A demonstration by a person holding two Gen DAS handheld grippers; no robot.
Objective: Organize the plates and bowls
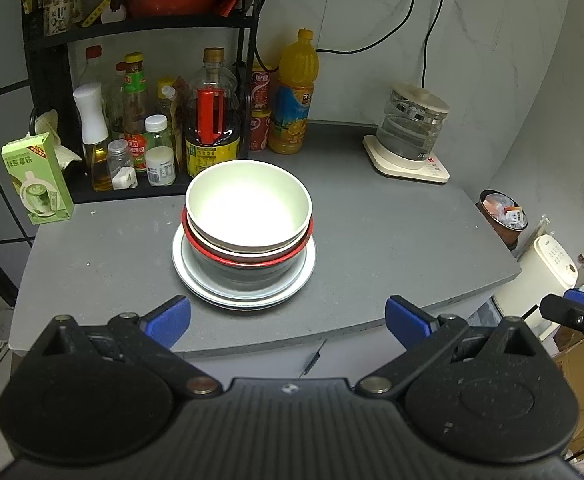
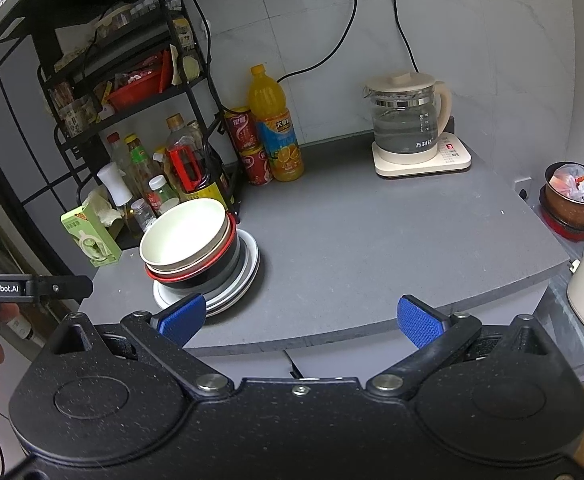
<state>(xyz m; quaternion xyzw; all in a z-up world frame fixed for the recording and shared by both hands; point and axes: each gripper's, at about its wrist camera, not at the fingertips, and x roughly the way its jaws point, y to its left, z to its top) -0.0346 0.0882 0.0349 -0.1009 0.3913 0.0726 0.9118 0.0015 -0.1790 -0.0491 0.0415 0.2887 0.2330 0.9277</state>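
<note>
- The left gripper (image 2: 32,288) reads "GenRobot.AI" on its side; seen from the left wrist its jaws stand wide apart, holding nothing.
- The right gripper (image 2: 302,322) also gapes wide and holds nothing.
- A white bowl (image 1: 248,208) sits upright, mouth up, nested in a red-rimmed bowl (image 1: 248,258) atop stacked white plates (image 1: 244,292) on the grey counter (image 1: 372,240), near the bottle rack (image 1: 140,24).

Left gripper (image 1: 288,322): black ribbed body, blue pads, silver rivets. Right gripper (image 2: 302,318): same build (speckled plastic), one centre screw; "GenRobot.AI" label.
</note>
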